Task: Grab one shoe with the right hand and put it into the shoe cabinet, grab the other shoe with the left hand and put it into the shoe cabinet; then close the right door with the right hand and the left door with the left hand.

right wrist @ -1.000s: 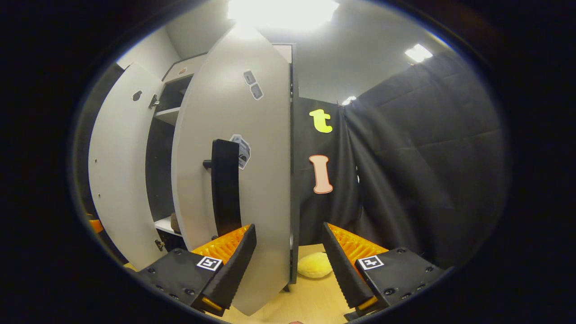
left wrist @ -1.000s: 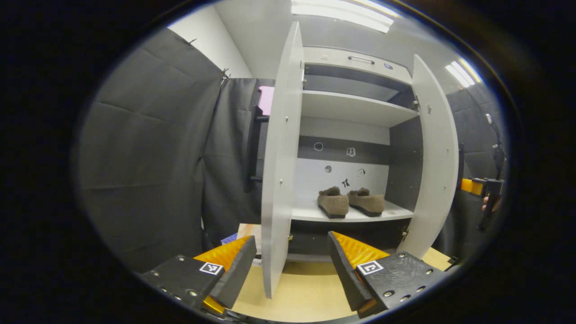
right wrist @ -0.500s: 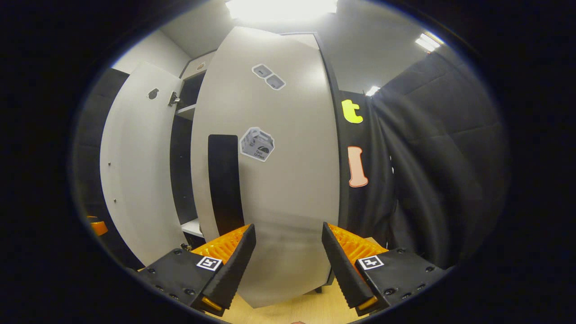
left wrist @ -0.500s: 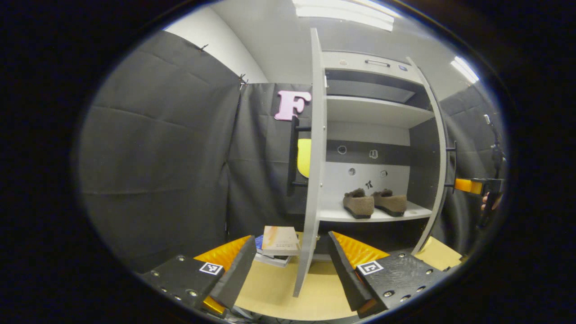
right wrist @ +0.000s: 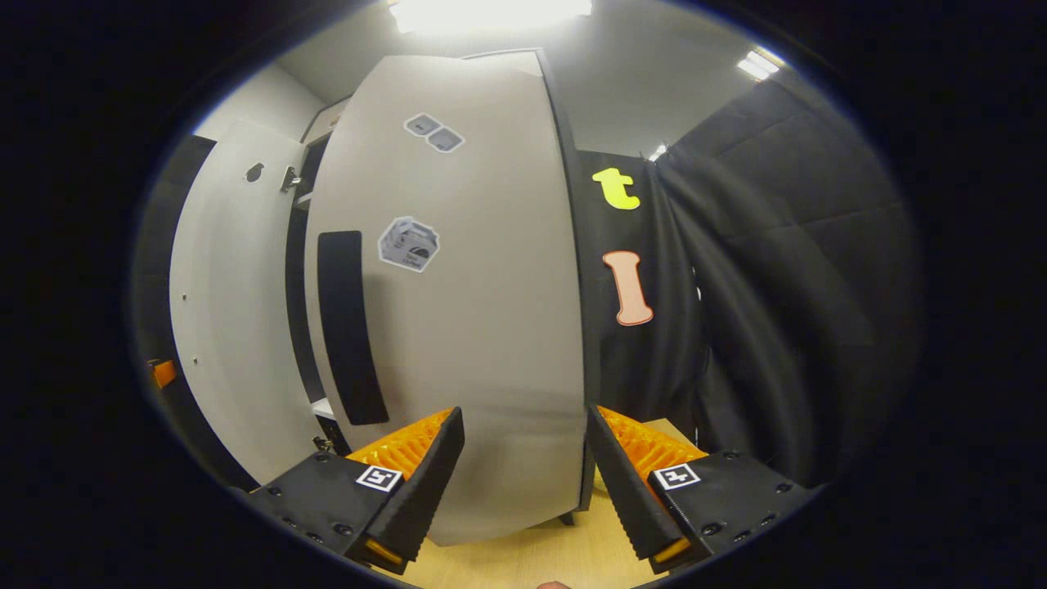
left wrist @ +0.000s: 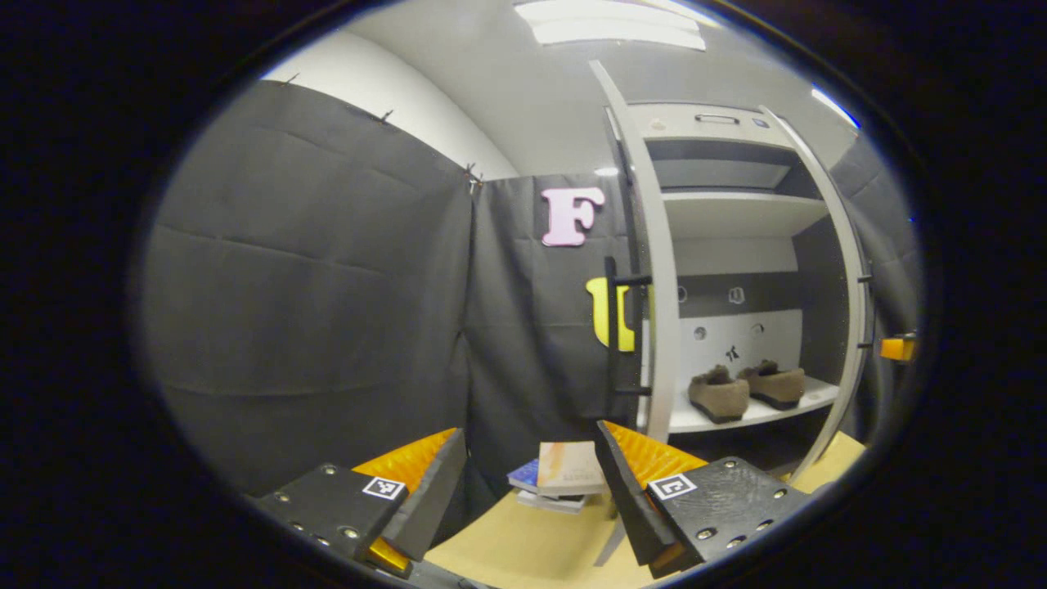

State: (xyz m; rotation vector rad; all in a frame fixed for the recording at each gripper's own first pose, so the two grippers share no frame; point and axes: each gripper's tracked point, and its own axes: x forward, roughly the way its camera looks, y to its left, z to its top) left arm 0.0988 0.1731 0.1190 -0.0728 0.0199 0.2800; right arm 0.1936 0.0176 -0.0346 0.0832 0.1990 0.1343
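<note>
Two brown fuzzy shoes [left wrist: 720, 394] [left wrist: 777, 383] stand side by side on the lower shelf of the grey shoe cabinet [left wrist: 740, 214]. The left door [left wrist: 654, 270] stands out edge-on, its black handle [left wrist: 615, 327] on the outer side. My left gripper [left wrist: 527, 438] is open and empty, left of that door and apart from it. In the right gripper view the right door's outer face [right wrist: 466, 327] is close ahead, with its black handle [right wrist: 352, 327] to the left. My right gripper [right wrist: 523, 421] is open just before that face. The left door's inner face [right wrist: 221, 303] shows beyond.
A small stack of books [left wrist: 564, 476] lies on the wooden floor [left wrist: 523, 544] by the left door's foot. Black cloth walls close in on both sides. A bit of the right gripper [left wrist: 897, 349] shows past the right door [left wrist: 851, 278].
The right door has swung further toward shut, and its face now spreads wider before the right gripper. The left gripper has swung left, to the outer side of the left door. Both stay open.
</note>
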